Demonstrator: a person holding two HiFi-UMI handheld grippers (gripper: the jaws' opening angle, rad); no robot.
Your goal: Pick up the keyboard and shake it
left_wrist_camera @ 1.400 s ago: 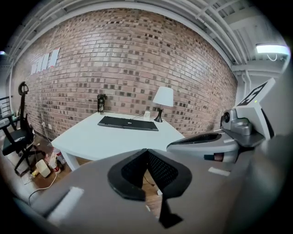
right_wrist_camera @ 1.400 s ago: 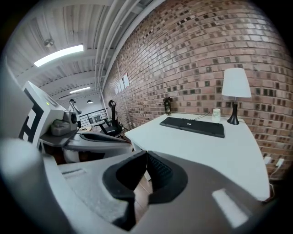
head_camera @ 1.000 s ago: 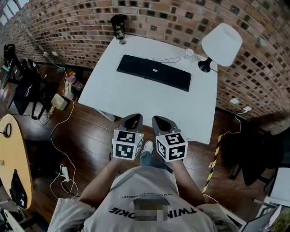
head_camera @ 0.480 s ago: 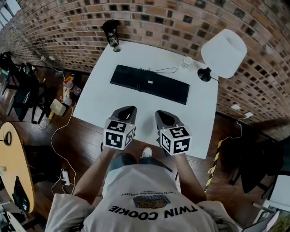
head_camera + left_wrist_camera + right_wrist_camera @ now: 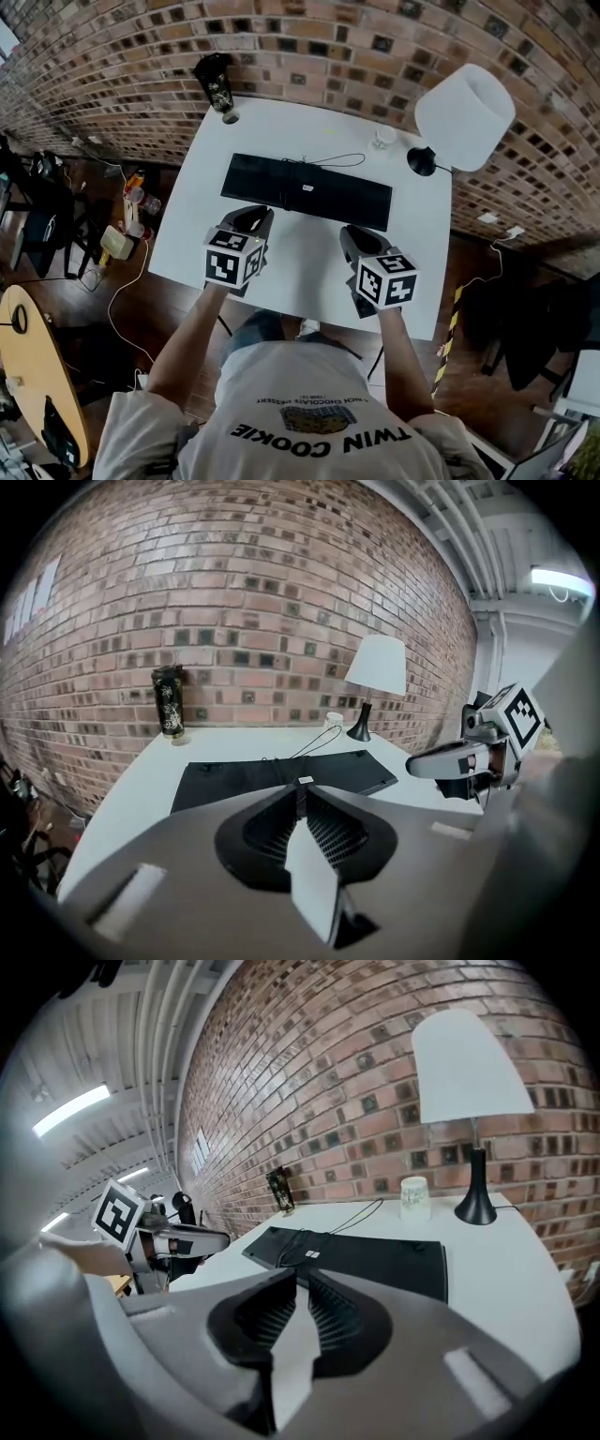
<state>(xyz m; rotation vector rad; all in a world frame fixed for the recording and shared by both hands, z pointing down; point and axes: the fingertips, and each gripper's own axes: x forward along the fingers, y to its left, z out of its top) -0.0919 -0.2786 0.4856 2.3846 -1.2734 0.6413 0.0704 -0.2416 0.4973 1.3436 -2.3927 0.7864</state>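
A black keyboard [image 5: 306, 190] lies flat on the white table [image 5: 291, 277], its thin cable [image 5: 330, 159] curling behind it. My left gripper [image 5: 255, 217] hovers just short of the keyboard's near left edge. The right gripper [image 5: 351, 236] hangs a little before its near right part. Neither touches it. Both pairs of jaws have just been opening and stand a narrow slit apart with nothing between them. In the left gripper view the keyboard [image 5: 281, 775] lies past the left gripper [image 5: 299, 794]. In the right gripper view the keyboard [image 5: 375, 1252] lies beyond the right gripper [image 5: 300, 1283].
A white-shaded lamp [image 5: 464, 103] stands at the table's back right, with a small paper cup [image 5: 382, 138] beside it. At the back left corner stands a dark tumbler [image 5: 216, 84]. A brick wall runs behind. Cables and bags lie on the wooden floor to the left.
Both grippers have moved forward from the table's near edge, over the table, to just short of the keyboard. The keyboard has not moved.
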